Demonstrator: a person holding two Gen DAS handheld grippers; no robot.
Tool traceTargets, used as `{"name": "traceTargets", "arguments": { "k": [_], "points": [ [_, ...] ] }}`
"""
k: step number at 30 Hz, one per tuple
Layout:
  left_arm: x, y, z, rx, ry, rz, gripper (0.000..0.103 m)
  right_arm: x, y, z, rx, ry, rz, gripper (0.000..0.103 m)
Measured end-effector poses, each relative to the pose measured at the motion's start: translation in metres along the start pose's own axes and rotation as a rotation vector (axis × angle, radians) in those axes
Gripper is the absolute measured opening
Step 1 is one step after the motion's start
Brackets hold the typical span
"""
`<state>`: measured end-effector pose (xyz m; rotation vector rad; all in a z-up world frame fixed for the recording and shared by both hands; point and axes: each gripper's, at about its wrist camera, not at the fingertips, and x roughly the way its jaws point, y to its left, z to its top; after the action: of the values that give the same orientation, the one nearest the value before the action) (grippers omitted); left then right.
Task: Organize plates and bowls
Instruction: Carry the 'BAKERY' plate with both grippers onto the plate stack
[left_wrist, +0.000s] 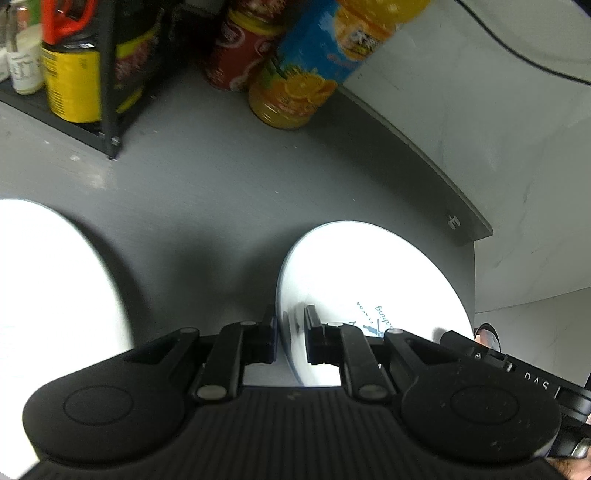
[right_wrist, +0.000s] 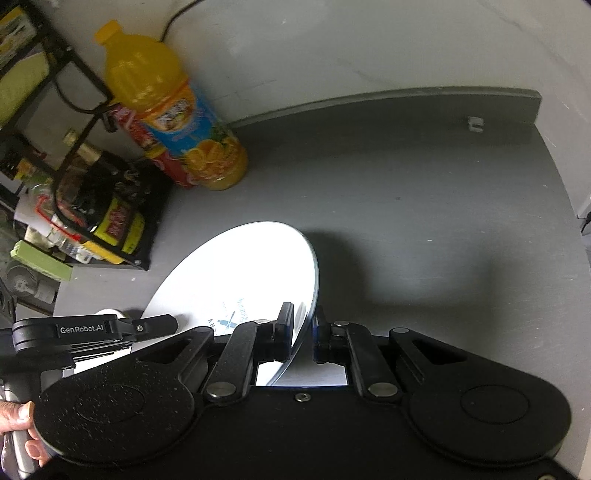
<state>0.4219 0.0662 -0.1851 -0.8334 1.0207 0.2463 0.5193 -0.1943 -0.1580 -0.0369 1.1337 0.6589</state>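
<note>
While you're working over that dark grey countertop (right_wrist: 406, 192), both of your tongs are pinching the same white plate (right_wrist: 240, 280), so it's hanging tilted in the air above the surface, throwing a shadow on the grey beneath it. It's the one with small blue print near its middle. A second white plate (left_wrist: 55, 288) is sitting off to the left in the left wrist view, blown out by the light, and I can't tell whether it's flat on the counter.

Your left gripper (left_wrist: 291, 325) is squeezing nearly closed on the plate's left rim, and your right gripper (right_wrist: 303, 325) is clamping all the way down on the opposite edge. Each pair of jaws is gripping only the thin rim.

Back by the white wall, the orange juice bottle (right_wrist: 177, 110) is standing upright just beside a red bottle (left_wrist: 240, 51), both next to a black wire rack (right_wrist: 85, 206) holding jars and packets.

A hand (right_wrist: 22, 424) is showing at the lower left of the right wrist view.
</note>
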Motion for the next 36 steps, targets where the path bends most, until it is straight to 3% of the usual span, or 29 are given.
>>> {"name": "traceTargets", "arguments": {
  "k": [20,36],
  "points": [
    [-0.071,0.086,0.009,-0.045,-0.067,0.037,0.012,0.013,0.102,-0.011,-0.076,-0.007,0.064,0.01],
    [-0.097,0.149,-0.004,-0.11,-0.068,0.065,0.012,0.033,0.151,-0.037,-0.111,0.042,0.076,0.01]
  ]
}}
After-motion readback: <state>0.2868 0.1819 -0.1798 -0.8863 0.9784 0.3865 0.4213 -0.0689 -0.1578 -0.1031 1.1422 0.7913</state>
